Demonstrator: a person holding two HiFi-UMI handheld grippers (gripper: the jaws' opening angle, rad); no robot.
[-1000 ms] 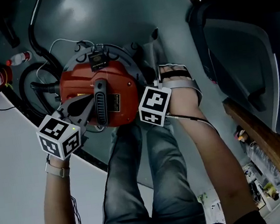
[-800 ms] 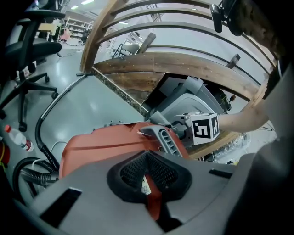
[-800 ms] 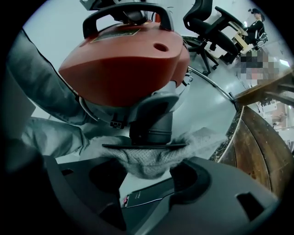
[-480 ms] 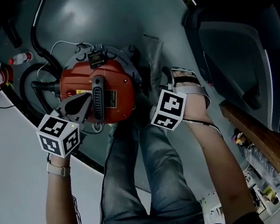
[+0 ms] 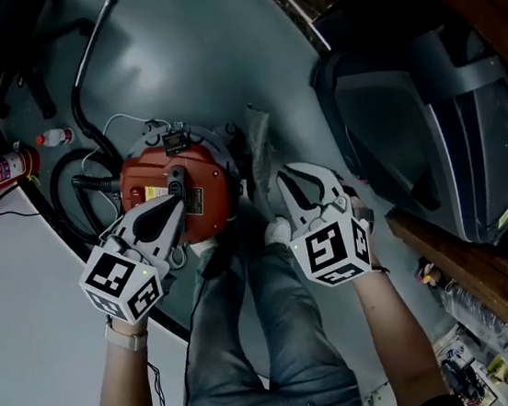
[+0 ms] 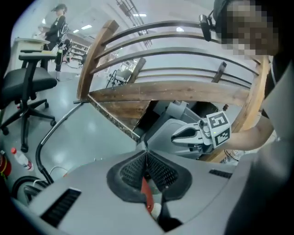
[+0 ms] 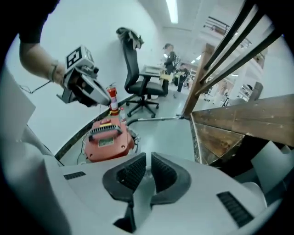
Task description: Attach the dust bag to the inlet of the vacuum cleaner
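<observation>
Right gripper: your jaws just closing to a narrow slit, nothing between | left gripper: clenched, pad tips touching | red vacuum cleaner: on floor beneath your left gripper.

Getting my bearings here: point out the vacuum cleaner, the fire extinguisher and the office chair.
vacuum cleaner [image 5: 214, 179], head view, red lid.
fire extinguisher [image 5: 1, 173], head view, red cylinder.
office chair [image 7: 132, 64], right gripper view, backrest.

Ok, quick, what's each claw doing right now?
Left claw: closed, nothing gripped.
Right claw: has just been closing, narrow gap left, empty.
</observation>
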